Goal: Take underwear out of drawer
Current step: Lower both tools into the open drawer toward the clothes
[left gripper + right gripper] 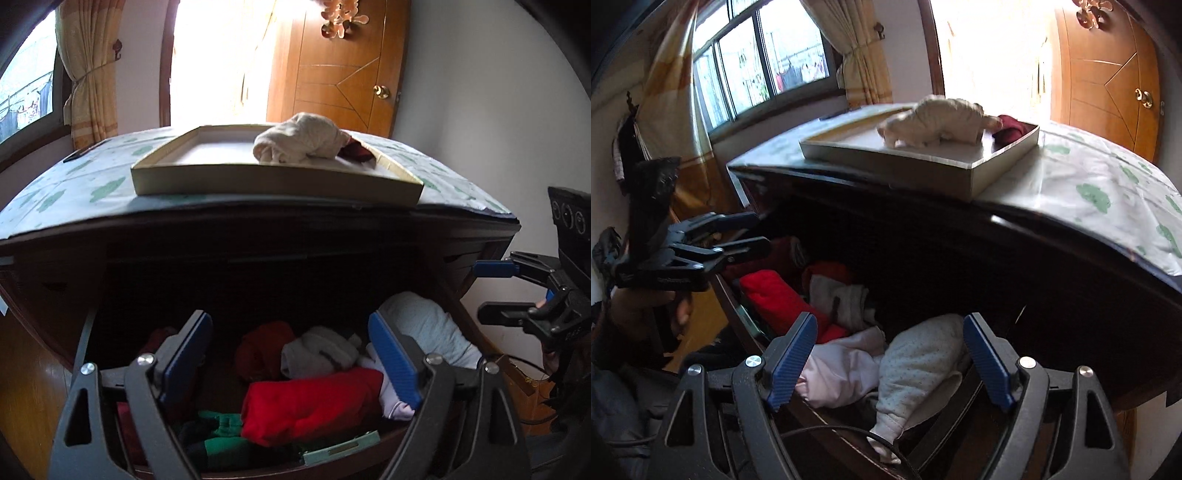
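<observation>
The drawer (258, 467) stands open, full of folded underwear: a red piece (314, 404), a grey-white piece (317, 352), a dark red one (264, 345), green ones (218, 430) and a pale blue dotted roll (428, 332). My left gripper (290, 356) is open above the red and grey pieces, empty. My right gripper (890, 358) is open over the pale blue dotted roll (919, 365) and a pinkish-white piece (846, 365), empty. Each gripper also shows in the other's view: the right one (495, 290) and the left one (753, 232).
On the dresser top, a shallow cardboard tray (273, 182) holds a cream garment (299, 138) and a dark red one (356, 149). A patterned cloth (1108, 192) covers the top. A wooden door (343, 74) and a window (761, 62) lie behind. A cable (849, 434) runs below my right gripper.
</observation>
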`<state>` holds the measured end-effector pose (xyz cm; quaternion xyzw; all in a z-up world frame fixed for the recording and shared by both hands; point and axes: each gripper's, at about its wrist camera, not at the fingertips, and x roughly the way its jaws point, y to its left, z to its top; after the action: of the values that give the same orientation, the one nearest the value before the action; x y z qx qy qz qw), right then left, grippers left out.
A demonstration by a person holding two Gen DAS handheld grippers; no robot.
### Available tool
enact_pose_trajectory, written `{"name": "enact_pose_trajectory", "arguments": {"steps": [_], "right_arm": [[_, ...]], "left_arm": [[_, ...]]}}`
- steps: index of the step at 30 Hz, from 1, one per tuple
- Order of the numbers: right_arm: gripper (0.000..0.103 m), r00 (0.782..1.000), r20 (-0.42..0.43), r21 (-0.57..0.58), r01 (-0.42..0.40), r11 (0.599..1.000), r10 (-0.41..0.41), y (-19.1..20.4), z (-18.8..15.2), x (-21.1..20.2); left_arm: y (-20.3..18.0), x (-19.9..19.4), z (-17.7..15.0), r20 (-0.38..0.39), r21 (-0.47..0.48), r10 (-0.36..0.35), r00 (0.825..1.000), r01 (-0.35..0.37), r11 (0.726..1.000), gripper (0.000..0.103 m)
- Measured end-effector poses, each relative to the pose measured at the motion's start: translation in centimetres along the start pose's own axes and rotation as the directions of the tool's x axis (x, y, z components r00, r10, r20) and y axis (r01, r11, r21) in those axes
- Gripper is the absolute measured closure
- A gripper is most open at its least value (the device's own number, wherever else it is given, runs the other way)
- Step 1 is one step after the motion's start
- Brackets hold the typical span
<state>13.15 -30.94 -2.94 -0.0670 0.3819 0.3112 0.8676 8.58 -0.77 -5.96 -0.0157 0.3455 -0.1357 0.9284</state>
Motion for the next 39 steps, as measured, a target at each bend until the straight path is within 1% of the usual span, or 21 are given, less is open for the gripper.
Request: {"name": "enact_pose_trajectory", "arguments": {"steps": [3, 5, 8, 16, 21, 28, 32, 35, 37, 39], "right_arm": [[0.020, 0.999, -0.046, 0.001, 0.011, 1.000, -0.011, 0.0, -0.5, 1.8], [0.020, 0.997, -0.074, -0.007, 0.036, 0.999, -0.037, -0.1, -0.8, 2.9], [0.020, 0.993, -0.110, -0.010, 0.040, 0.999, -0.041, -0.1, -1.1, 4.3], [0.020, 0.979, -0.173, -0.078, 0.093, 0.993, -0.105, 0.8, -0.9, 6.4], [0.020, 0.968, -0.225, -0.103, 0.086, 0.991, -0.107, 1.0, -0.7, 7.9], [0.020, 0.952, -0.293, -0.119, 0.051, 0.992, -0.085, 0.9, -0.4, 9.3], [0.020, 0.946, -0.316, -0.121, 0.032, 0.992, -0.069, 0.4, -0.2, 9.7], [0.020, 0.941, -0.330, -0.132, 0.027, 0.991, -0.070, 0.5, -0.2, 10.2], [0.020, 0.939, -0.335, -0.142, 0.029, 0.989, -0.076, 0.5, -0.2, 10.5], [0.020, 0.937, -0.341, -0.150, 0.024, 0.988, -0.075, 0.7, -0.1, 10.7]], "left_arm": [[0.0, 0.6, -0.7, -0.035, 0.010, 0.003, 0.999, -0.002, 1.000, 0.015], [0.0, 1.0, -1.2, -0.054, 0.018, -0.002, 0.999, 0.003, 1.000, 0.014], [-0.1, 1.2, -1.6, -0.075, 0.032, -0.007, 0.997, 0.009, 0.999, 0.013], [0.3, 1.4, -2.1, -0.098, 0.041, -0.005, 0.995, 0.009, 0.999, 0.012], [0.1, 1.9, -1.8, -0.152, 0.119, -0.010, 0.988, 0.028, 0.992, 0.011], [0.2, 3.1, -1.1, -0.262, 0.174, -0.048, 0.964, 0.096, 0.980, 0.011], [-0.5, 4.5, -0.9, -0.350, 0.193, -0.088, 0.933, 0.163, 0.968, 0.011], [-1.4, 5.7, -0.9, -0.405, 0.221, -0.089, 0.910, 0.192, 0.956, 0.011], [-1.5, 6.5, -1.0, -0.430, 0.219, -0.084, 0.899, 0.194, 0.956, 0.012], [-1.7, 7.1, -1.1, -0.458, 0.211, -0.097, 0.883, 0.214, 0.954, 0.013]]}}
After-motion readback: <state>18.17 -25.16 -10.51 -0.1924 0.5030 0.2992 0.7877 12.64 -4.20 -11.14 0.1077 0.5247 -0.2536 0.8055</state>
